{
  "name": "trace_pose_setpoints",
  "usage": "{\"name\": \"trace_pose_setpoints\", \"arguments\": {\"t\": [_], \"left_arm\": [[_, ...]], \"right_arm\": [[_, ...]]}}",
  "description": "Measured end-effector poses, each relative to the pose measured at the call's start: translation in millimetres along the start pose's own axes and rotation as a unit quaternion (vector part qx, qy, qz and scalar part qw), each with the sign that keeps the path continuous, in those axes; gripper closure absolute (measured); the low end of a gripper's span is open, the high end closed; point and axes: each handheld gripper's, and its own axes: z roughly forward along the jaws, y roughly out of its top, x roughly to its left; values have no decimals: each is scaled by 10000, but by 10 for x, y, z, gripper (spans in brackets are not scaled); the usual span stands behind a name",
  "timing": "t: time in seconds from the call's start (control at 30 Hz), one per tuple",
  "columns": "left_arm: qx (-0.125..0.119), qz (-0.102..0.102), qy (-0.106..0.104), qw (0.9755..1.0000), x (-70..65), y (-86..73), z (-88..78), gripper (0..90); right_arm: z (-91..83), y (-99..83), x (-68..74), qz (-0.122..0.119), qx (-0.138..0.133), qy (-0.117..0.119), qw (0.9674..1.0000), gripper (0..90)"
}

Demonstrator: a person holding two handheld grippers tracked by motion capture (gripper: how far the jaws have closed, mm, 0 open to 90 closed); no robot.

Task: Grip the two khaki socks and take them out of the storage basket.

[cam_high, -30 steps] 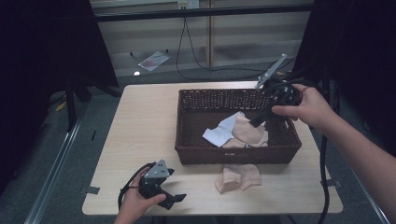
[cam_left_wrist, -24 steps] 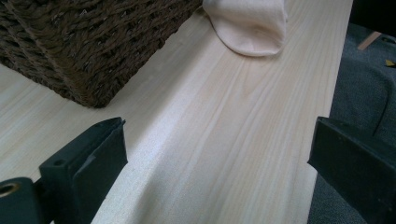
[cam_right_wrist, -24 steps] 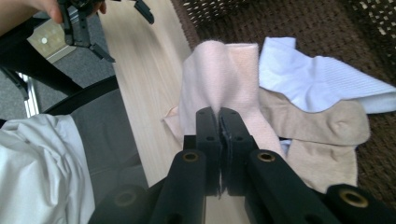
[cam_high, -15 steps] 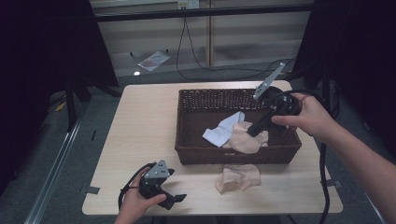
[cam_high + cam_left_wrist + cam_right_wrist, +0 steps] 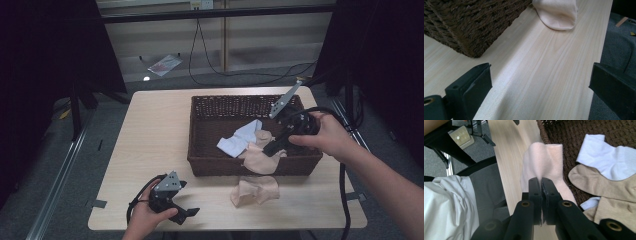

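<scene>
**Right jaws pinch a pink sock at the basket's front wall**

Nearest, the left gripper (image 5: 187, 212) rests by the table (image 5: 150, 150) edge, jaws wide and empty — bare wood ahead. Farther, the right gripper (image 5: 541, 182) clamps the pink sock (image 5: 544, 162) over the basket (image 5: 200, 150) rim; its own view reveals white and beige socks inside.

Pink sock (image 5: 544, 167) partly hidden behind closed jaws
</scene>
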Motion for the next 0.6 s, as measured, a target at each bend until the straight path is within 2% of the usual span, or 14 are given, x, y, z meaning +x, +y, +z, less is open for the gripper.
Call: {"name": "trace_pose_setpoints", "arguments": {"t": [0.13,0.47,0.6], "left_arm": [[-37,-7,-9,10000,-1,-2,3,36],[-49,-4,-8,10000,-2,-2,-1,36],[-23,0,-4,10000,-3,-1,-1,36]], "right_arm": [[65,-36,22,44,-75,14,10000,871],[227,-135,47,-64,-65,33,10000,873],[294,-167,76,-51,-33,146,9999,874]]}}
